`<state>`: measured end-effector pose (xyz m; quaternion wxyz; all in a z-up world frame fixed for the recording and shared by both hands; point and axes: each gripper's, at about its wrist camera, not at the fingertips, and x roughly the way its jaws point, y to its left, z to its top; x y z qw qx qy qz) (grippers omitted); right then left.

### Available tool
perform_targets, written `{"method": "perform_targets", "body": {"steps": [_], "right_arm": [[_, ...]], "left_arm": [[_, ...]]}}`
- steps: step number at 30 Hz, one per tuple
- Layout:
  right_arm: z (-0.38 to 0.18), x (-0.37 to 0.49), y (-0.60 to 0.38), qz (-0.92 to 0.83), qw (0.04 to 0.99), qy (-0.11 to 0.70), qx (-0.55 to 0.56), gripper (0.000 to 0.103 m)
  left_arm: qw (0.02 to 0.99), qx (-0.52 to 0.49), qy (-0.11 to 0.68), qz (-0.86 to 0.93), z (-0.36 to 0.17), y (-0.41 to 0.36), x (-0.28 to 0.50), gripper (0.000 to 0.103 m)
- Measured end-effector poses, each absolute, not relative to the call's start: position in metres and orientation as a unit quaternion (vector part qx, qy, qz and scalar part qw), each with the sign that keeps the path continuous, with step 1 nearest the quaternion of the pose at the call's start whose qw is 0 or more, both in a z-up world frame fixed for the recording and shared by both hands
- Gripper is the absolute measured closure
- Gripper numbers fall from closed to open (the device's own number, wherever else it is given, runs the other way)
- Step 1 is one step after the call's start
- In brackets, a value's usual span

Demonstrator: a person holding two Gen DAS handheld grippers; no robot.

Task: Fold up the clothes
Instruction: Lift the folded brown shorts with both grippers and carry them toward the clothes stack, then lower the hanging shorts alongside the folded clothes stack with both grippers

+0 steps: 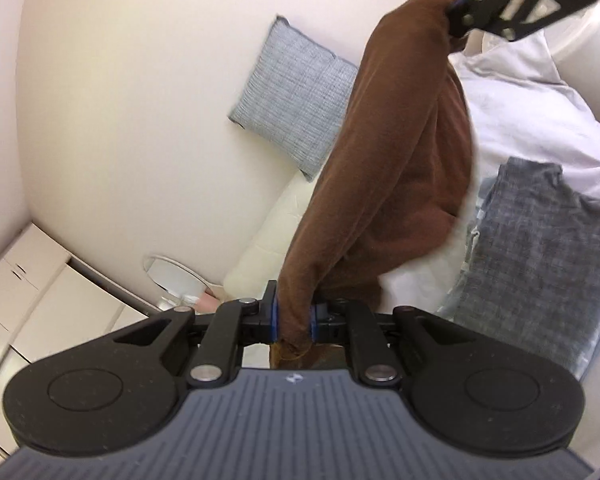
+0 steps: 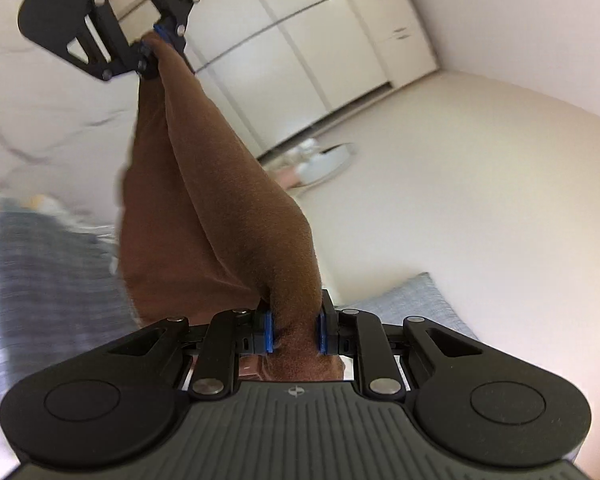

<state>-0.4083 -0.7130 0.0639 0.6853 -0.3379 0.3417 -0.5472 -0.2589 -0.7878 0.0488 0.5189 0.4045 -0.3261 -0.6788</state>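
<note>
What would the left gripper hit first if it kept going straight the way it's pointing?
The brown garment clamped in the left gripper fills that line. Beyond it, probably the right gripper holding the other end; depth is unclear.

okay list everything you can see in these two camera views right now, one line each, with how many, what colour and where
brown garment: one, brown, lifted and stretched between the two grippers
grey checked garment: one, grey, folded, lying on the white sheet to the right in the left wrist view
pillow: one, light blue-grey, leaning against the wall
white sheet: one, white, covering the bed behind the brown garment
cupboards: a run of doors, cream, along the far wall
round white object: one, white, low by the wall; too blurred to name
left gripper: one, black with blue pads, jaws closed on one end of the brown garment
right gripper: one, black with blue pads, jaws closed on the other end
</note>
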Motion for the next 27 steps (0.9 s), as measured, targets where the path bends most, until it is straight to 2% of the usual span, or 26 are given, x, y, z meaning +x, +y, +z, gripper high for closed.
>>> {"method": "perform_targets", "body": {"steps": [6,8,12,14,16,22,23,24,25,27], "right_arm": [[-0.066,-0.411,-0.741,-0.486,0.7,0.432,-0.295,0.085],[-0.097,-0.411,-0.739,-0.467,0.702,0.457,-0.285,0.084],[-0.114,-0.418,-0.724,-0.465,0.704,0.454,-0.289,0.078],[-0.117,-0.42,-0.718,-0.466,0.698,0.453,-0.301,0.062],[-0.119,-0.418,-0.714,-0.467,0.691,0.452,-0.316,0.058],[-0.123,-0.403,-0.706,-0.467,0.687,0.45,-0.327,0.058],[-0.124,-0.401,-0.709,-0.465,0.688,0.452,-0.325,0.063],[-0.124,-0.4,-0.71,-0.463,0.688,0.457,-0.321,0.068],[-0.124,-0.4,-0.713,-0.462,0.691,0.46,-0.312,0.078],[-0.119,-0.398,-0.717,-0.463,0.698,0.46,-0.295,0.083]], "left_arm": [[0.456,0.5,-0.233,-0.698,-0.089,-0.817,-0.259,0.09],[0.452,0.506,-0.238,-0.695,-0.114,-0.813,-0.258,0.091],[0.469,0.487,-0.24,-0.697,-0.121,-0.811,-0.251,0.088],[0.472,0.482,-0.251,-0.694,-0.12,-0.809,-0.25,0.084],[0.476,0.48,-0.271,-0.685,-0.12,-0.802,-0.25,0.08],[0.459,0.477,-0.347,-0.665,-0.125,-0.783,-0.265,0.079],[0.453,0.481,-0.354,-0.662,-0.126,-0.783,-0.267,0.088],[0.446,0.487,-0.357,-0.66,-0.128,-0.785,-0.267,0.091],[0.442,0.49,-0.36,-0.66,-0.129,-0.788,-0.267,0.093],[0.443,0.488,-0.366,-0.657,-0.126,-0.794,-0.266,0.094]]}}
